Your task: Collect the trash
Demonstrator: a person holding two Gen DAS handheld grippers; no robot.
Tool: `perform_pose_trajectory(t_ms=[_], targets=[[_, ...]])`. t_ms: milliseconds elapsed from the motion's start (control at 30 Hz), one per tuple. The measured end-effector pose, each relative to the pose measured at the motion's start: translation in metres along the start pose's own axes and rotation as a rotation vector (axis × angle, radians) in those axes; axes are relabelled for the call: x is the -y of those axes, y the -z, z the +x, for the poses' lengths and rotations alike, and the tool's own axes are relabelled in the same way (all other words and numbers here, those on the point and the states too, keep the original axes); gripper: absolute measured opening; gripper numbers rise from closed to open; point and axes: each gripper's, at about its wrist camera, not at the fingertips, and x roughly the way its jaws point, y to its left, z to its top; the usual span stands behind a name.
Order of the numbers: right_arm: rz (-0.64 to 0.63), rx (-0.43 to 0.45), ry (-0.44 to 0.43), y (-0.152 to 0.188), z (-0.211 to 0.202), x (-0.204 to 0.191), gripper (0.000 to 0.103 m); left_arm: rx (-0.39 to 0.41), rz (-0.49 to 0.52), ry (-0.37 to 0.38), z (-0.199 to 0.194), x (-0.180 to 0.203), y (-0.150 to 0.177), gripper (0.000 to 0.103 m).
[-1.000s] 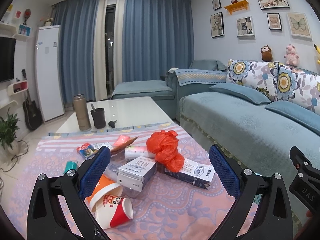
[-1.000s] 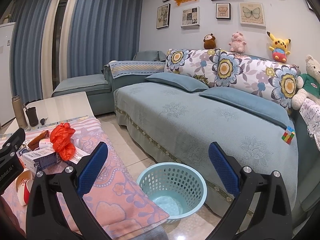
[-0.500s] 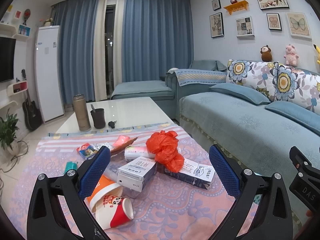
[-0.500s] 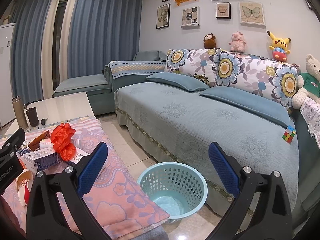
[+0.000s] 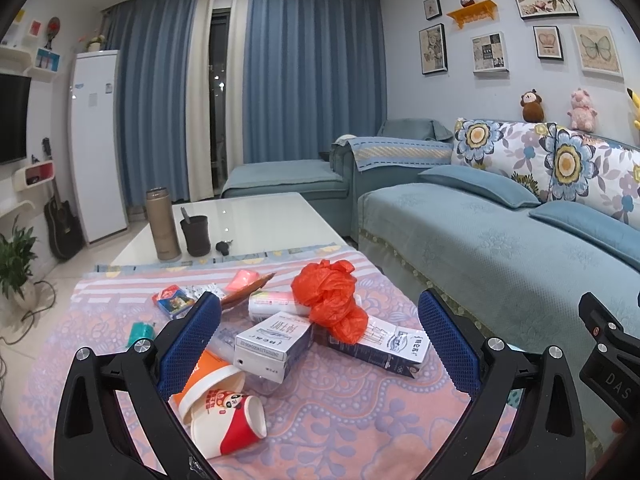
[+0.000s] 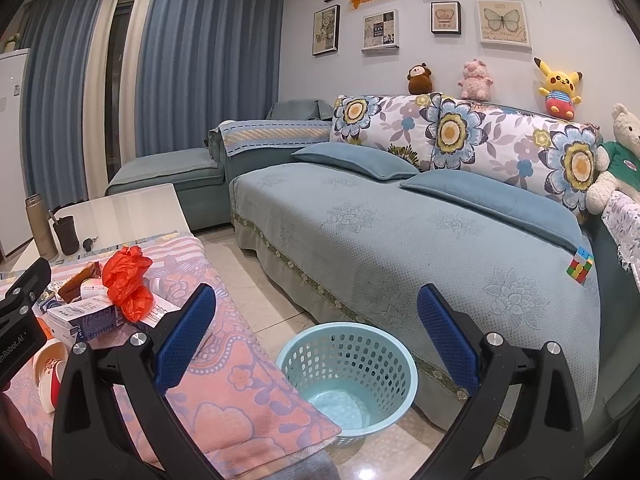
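Barely anything shifts here. The right gripper (image 6: 316, 336) creeps a touch nearer the sofa side: in its own view the blue basket (image 6: 347, 376) slides slightly rightward between the spread fingers, and the orange bag (image 6: 127, 283) on the pink cloth drifts a shade outward. Over on the left camera, no movement shows that I can make out.

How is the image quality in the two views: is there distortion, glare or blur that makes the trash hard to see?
Left wrist view: strong fisheye bending, dark corners; the orange bag and boxes stay sharp; soft glare on the glass table. Right wrist view: same bending, even indoor light; the basket is clear, with small floor glare near the bottom edge.
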Motion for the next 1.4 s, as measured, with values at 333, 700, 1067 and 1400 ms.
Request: perform_pose_trajectory(t_ms=[333, 700, 1067, 1400], targets=[[0.008, -0.014, -0.009, 0.001, 0.005, -0.002, 0.095, -0.002, 0.0, 0.001, 0.0, 0.001, 0.0, 0.096], [0.035, -0.08, -0.066, 0.0, 0.023, 0.007, 0.095, -0.081, -0.035, 0.036, 0.011, -0.015, 0.0, 0.096], [-0.143, -0.236, -0.395, 0.007, 0.103, -0.046, 0.085, -0.369, -0.111, 0.172, 0.075, -0.092, 0.012, 0.094], [-0.189, -0.419, -0.611, 0.012, 0.176, -0.102, 0.075, -0.605, -0.067, 0.189, 0.158, -0.08, 0.009, 0.086]])
